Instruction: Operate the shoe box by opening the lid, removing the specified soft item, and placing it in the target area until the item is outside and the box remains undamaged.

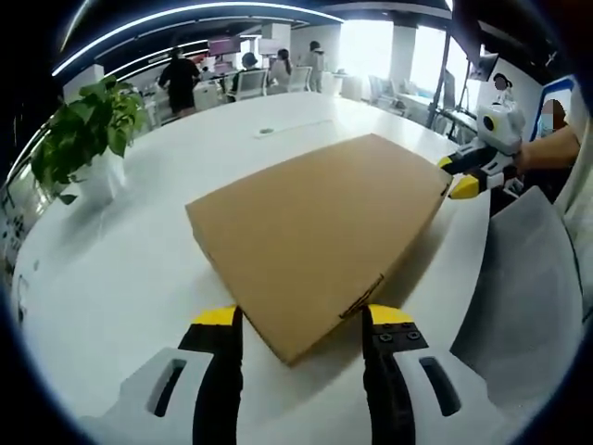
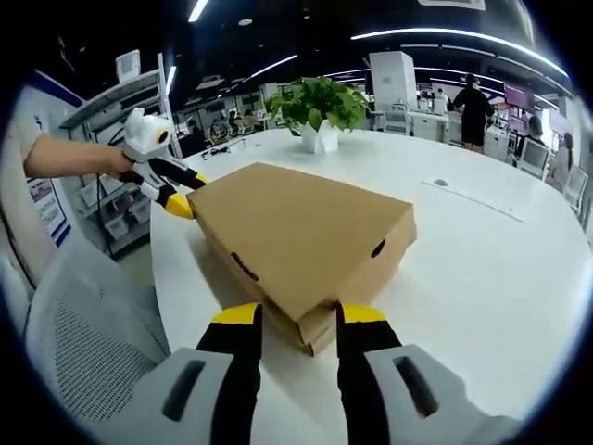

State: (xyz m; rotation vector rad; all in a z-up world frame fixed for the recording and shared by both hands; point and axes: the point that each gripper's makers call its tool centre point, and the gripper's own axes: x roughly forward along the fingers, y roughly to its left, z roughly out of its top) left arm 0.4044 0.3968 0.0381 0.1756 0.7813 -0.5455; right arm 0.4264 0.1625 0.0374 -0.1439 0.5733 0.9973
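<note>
A flat brown cardboard shoe box lies closed on the white round table. My left gripper is open, its yellow-tipped jaws standing either side of the box's near corner. At the box's far right corner is my right gripper, held by a hand. In the right gripper view the same box points a corner at me, and my right gripper is open astride that corner, where the lid edge overhangs the base slightly. My left gripper sits at the opposite corner.
A potted plant in a white pot stands on the table beyond the box. A grey mesh chair is against the table edge. A small object lies far out on the table. Several people stand at desks behind.
</note>
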